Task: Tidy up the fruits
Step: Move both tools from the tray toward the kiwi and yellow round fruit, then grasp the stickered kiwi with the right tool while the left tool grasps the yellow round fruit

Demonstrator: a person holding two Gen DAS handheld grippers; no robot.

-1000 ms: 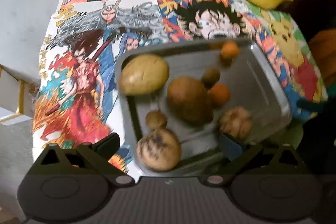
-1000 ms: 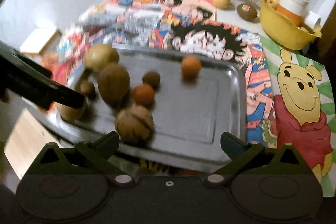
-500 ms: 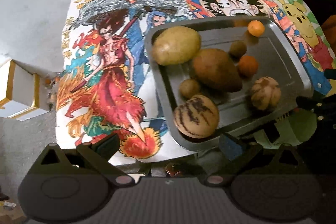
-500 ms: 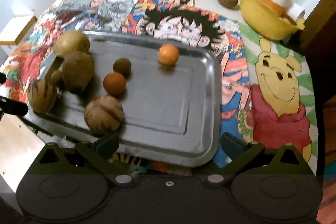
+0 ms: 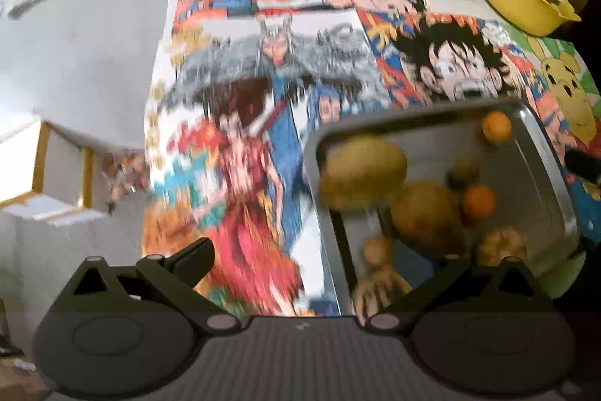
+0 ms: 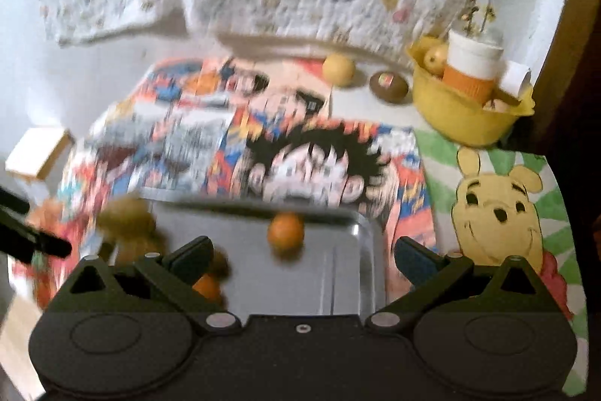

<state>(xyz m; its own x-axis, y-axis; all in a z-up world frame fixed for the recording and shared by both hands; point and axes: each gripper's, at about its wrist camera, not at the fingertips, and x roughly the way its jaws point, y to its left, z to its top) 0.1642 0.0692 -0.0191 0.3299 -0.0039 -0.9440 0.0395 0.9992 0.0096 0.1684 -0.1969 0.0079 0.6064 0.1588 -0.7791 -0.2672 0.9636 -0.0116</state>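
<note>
A table with a bright cartoon cloth [image 5: 263,70] holds a metal tray [image 5: 556,175] full of fruits [image 5: 364,168], and both the left claw [image 5: 296,273] and right claw [image 6: 300,250] hang wide apart and empty, so a bump could roll the round orange [image 6: 285,233] away

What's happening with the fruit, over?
Left tool open, empty. Right tool open, empty. Fruit all on the metal tray, lone orange ahead of right tool. Nothing blocking; picture blurry.
</note>
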